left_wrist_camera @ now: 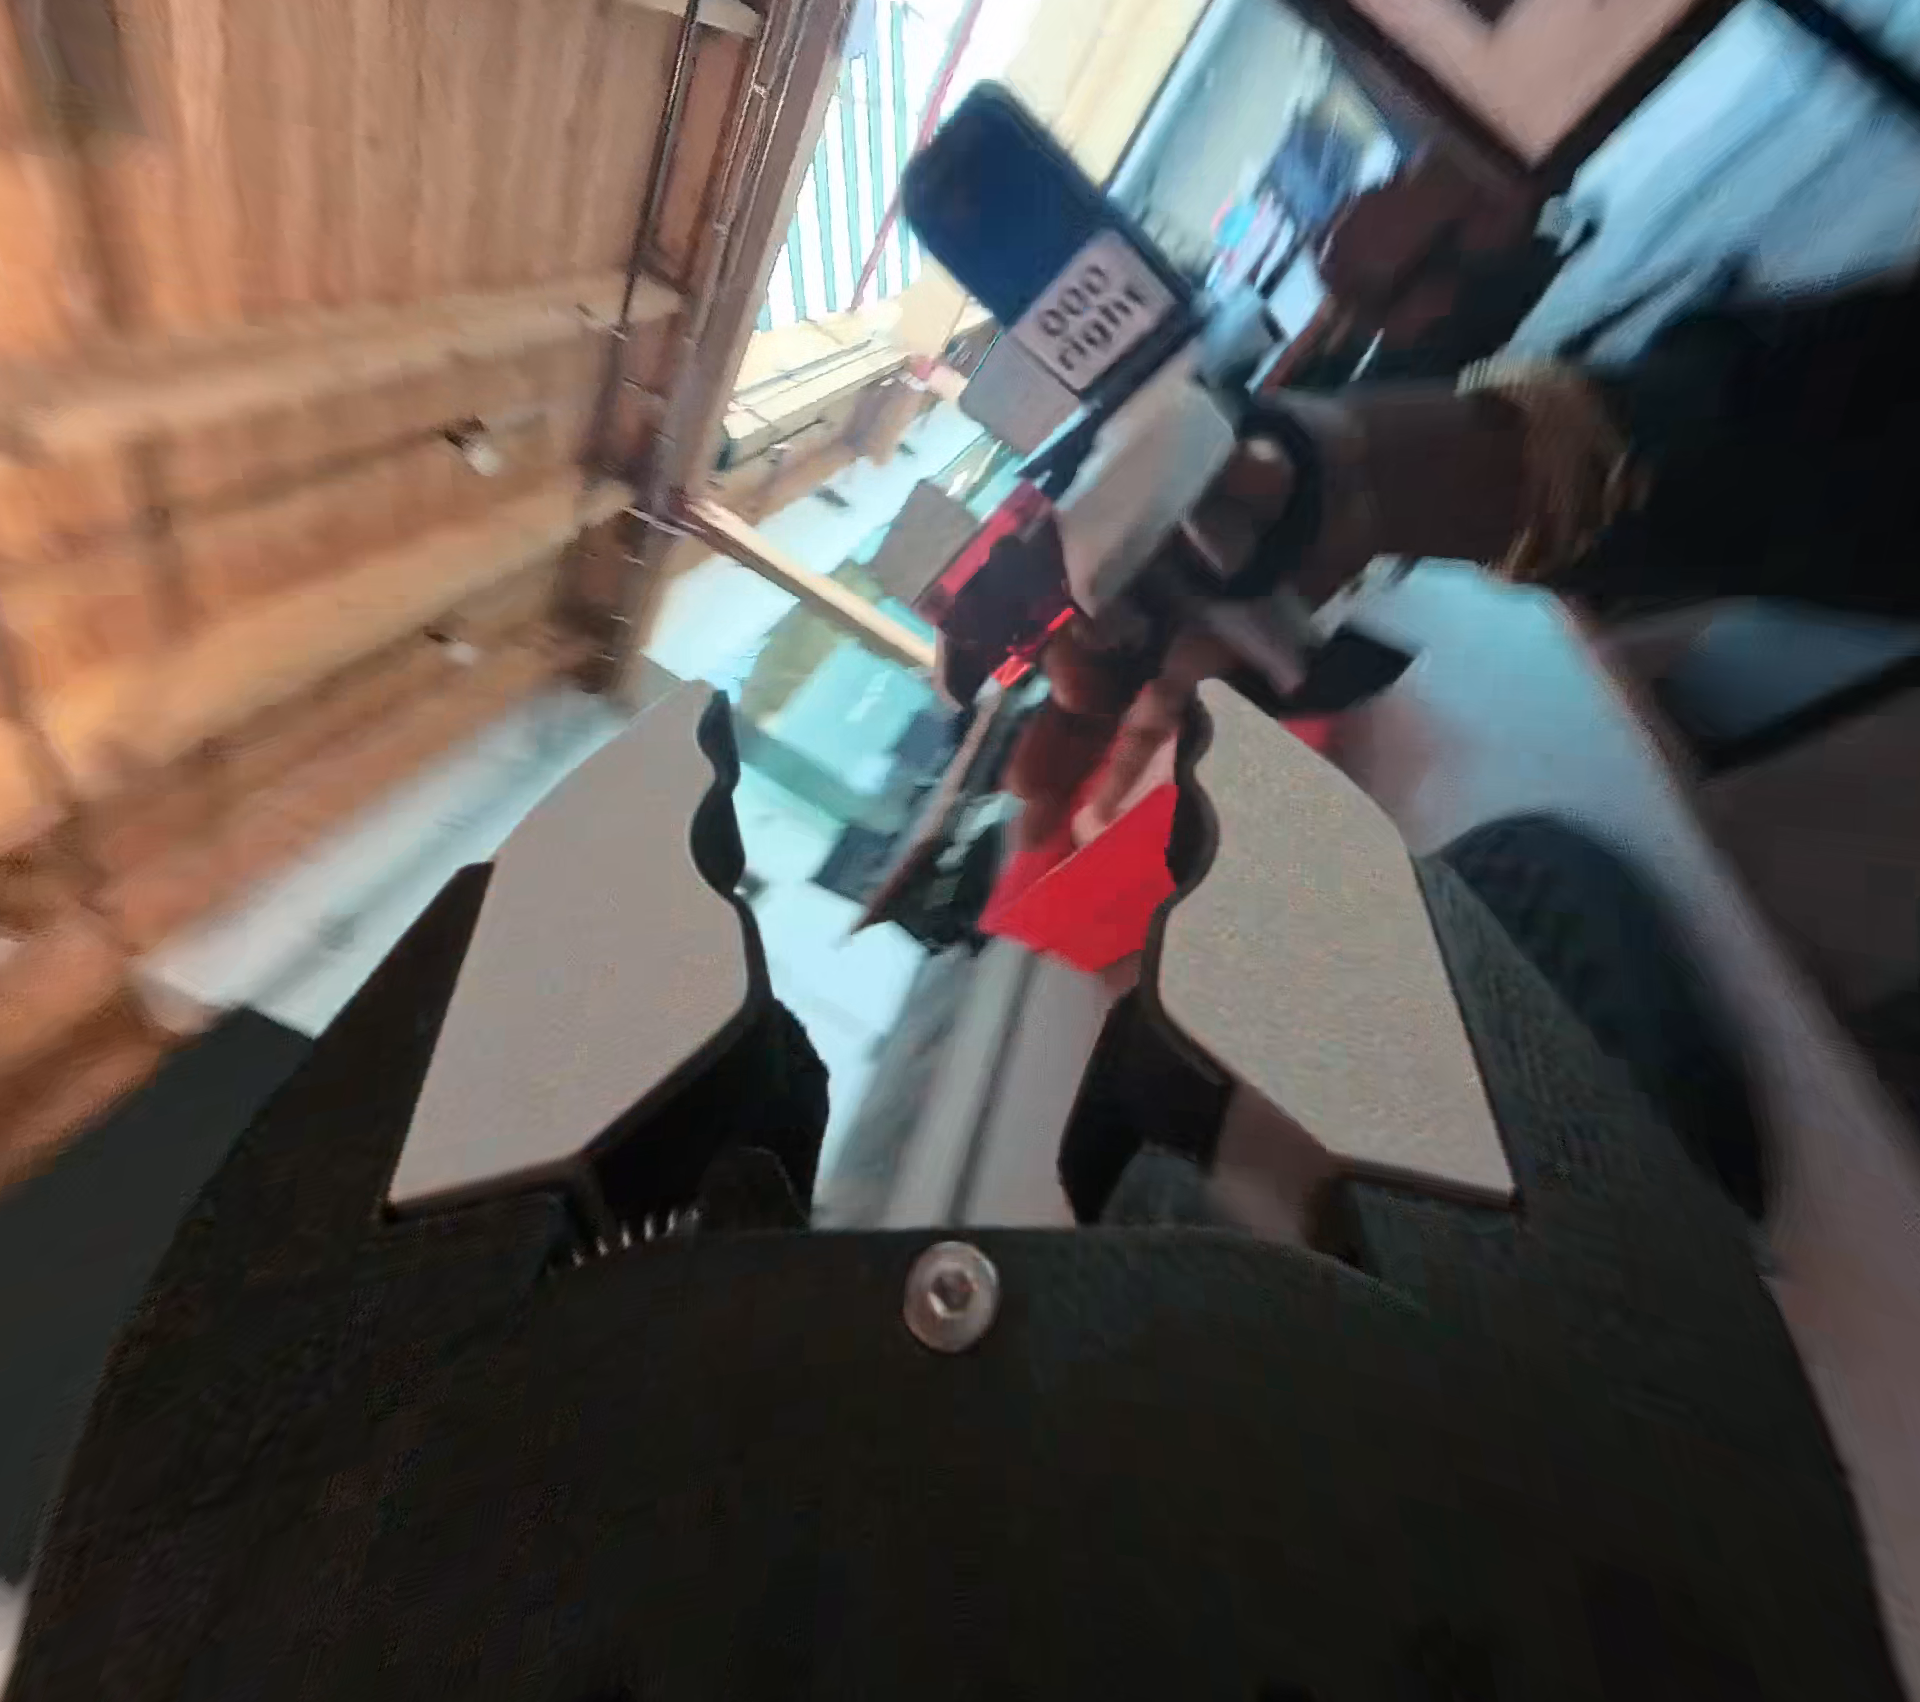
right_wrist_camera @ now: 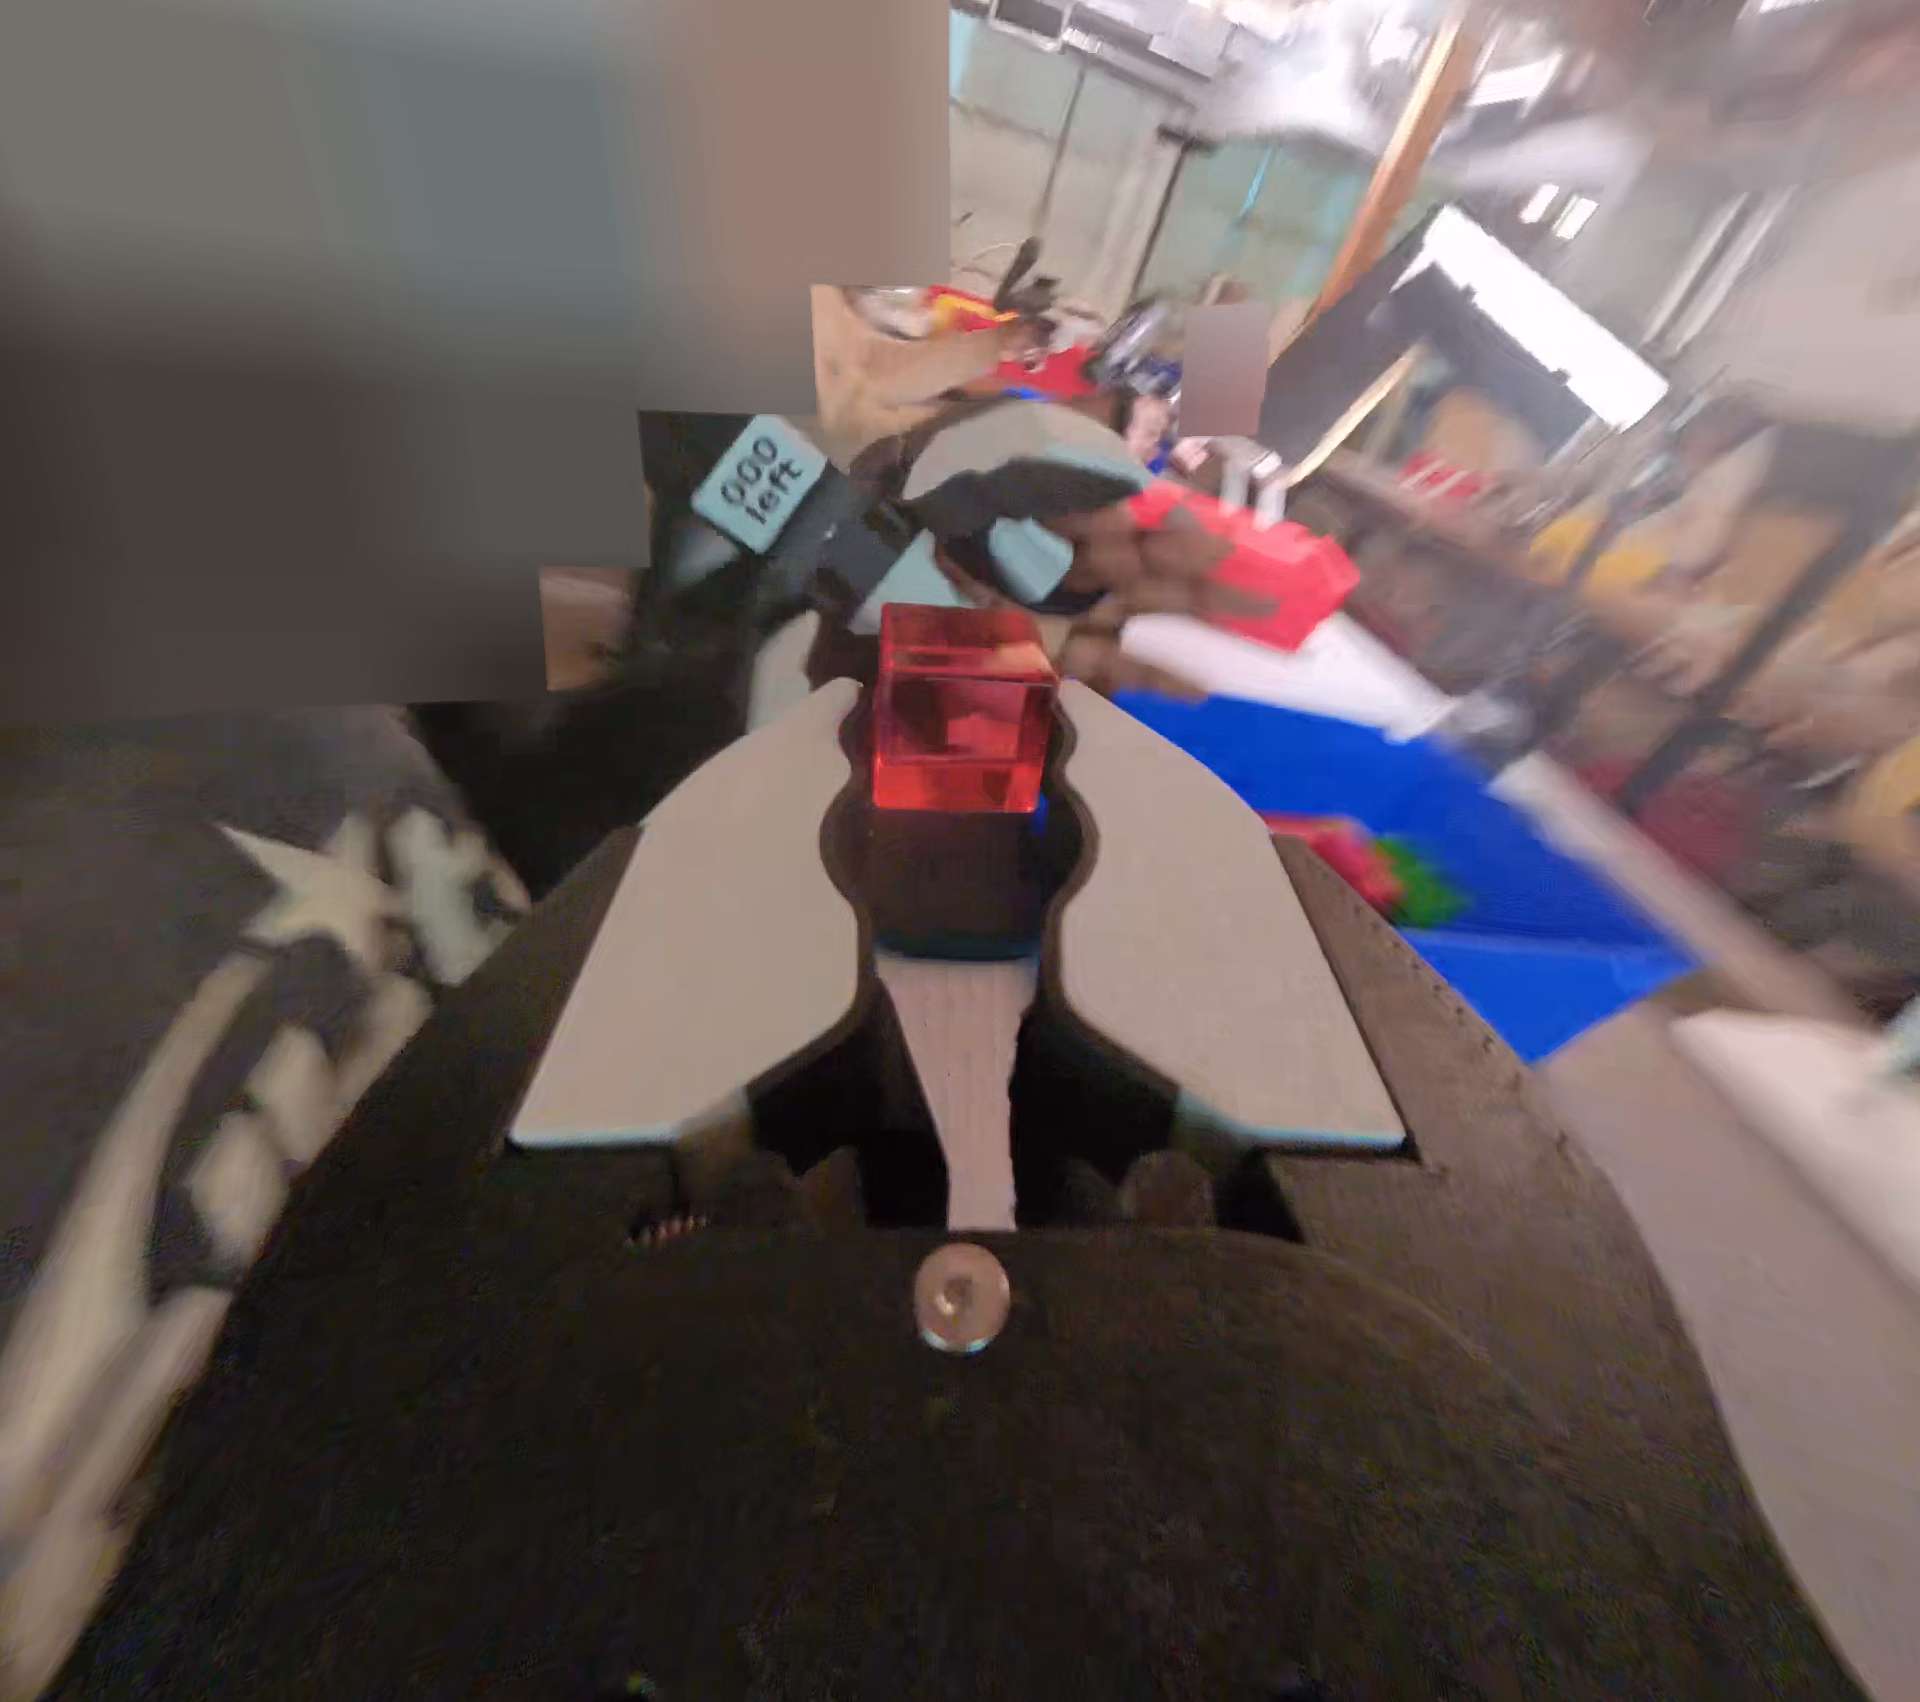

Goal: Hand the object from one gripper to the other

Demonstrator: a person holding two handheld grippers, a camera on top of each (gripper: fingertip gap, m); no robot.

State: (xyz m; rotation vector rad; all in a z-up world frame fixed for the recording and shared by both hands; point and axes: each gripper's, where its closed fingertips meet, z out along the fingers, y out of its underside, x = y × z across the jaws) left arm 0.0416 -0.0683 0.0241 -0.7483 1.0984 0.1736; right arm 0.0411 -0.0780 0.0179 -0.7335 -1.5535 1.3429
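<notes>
Gripping a clear red plastic cube [right_wrist_camera: 958,733] between its pale grey fingertips, the right tool [right_wrist_camera: 956,748] has its jaws drawn narrow around the block, which sits at the very front of the fingers [right_wrist_camera: 727,904] and pokes up above them. Just beyond the cube, in the right wrist view, the left tool's grey and black body [right_wrist_camera: 977,509] hangs close, held by a person's hand [right_wrist_camera: 1132,561]; a pale blue tag [right_wrist_camera: 756,494] sits on its side. Lower right of the right tool lies a blue sheet [right_wrist_camera: 1382,831] on a white bench [right_wrist_camera: 1278,665], with a red box [right_wrist_camera: 1278,572] farther back.

The left tool [left_wrist_camera: 961,811] stands wide apart, nothing between its grey fingers [left_wrist_camera: 613,925]. Ahead of it and slightly to the right, the right tool [left_wrist_camera: 1143,468] shows motion-blurred, a hand [left_wrist_camera: 1455,478] wrapped around its handle and a dark phone-like camera block [left_wrist_camera: 1008,198] on top. Something red [left_wrist_camera: 1091,883] shows near the left tool's right finger, too blurred to tell what it is. A wooden plank wall [left_wrist_camera: 312,302] fills the space to the left.
</notes>
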